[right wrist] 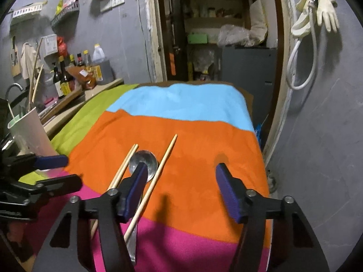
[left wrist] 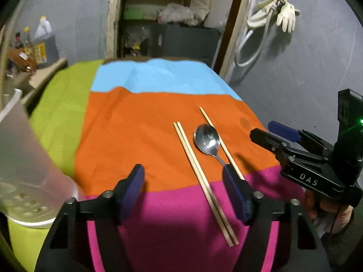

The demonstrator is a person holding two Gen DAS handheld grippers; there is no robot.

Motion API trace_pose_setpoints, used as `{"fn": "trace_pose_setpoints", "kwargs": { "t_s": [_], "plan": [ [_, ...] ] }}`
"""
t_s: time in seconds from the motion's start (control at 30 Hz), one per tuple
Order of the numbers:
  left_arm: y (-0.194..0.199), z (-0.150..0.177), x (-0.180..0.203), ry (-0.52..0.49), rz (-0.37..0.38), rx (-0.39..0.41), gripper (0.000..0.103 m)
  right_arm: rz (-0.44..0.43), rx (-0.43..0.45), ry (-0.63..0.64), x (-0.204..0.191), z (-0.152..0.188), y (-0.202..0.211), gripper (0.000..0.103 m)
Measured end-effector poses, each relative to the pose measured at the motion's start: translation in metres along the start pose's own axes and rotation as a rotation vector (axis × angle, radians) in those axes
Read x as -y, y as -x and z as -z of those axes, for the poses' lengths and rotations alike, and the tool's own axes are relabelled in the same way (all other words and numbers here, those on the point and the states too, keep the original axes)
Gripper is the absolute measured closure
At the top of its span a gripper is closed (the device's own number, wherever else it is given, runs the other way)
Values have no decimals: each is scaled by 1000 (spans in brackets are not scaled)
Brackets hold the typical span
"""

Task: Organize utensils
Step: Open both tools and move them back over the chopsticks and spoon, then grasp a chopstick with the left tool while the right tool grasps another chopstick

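Table cloth [left wrist: 140, 140]: striped green, blue, orange, pink, covering the table.
White holder cup [left wrist: 25, 158]: at the cloth's left edge.
Left gripper [left wrist: 183, 192]: jaws apart, grasping nothing, above the pink stripe.
Right gripper [right wrist: 179, 192]: jaws apart, empty.
Pair of chopsticks [left wrist: 204, 181], spoon [left wrist: 207, 140], single chopstick [left wrist: 221, 142]: side by side, mid-cloth; the spoon overlaps the single chopstick.

The spoon [right wrist: 143, 163] handle is hidden behind the right gripper's fingers [right wrist: 133, 192]; the holder [left wrist: 25, 158] is blurred.
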State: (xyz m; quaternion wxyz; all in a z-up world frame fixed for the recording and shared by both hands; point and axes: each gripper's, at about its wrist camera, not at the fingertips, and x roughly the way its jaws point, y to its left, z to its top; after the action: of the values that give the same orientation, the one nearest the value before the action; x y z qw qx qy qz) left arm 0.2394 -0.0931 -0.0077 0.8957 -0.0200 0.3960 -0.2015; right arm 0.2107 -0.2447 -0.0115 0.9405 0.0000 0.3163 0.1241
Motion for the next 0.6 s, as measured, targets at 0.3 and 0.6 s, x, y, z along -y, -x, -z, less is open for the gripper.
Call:
{"fn": "trace_pose_setpoints", "kwargs": {
  "t_s": [0.3, 0.6],
  "plan": [
    [-36, -7, -4, 19, 49, -123, 78, -48, -80, -16, 4, 1, -16, 54],
    [-50, -15, -19, 106, 128, -184, 89, -77, -123, -33, 7, 2, -25, 55]
  ]
}}
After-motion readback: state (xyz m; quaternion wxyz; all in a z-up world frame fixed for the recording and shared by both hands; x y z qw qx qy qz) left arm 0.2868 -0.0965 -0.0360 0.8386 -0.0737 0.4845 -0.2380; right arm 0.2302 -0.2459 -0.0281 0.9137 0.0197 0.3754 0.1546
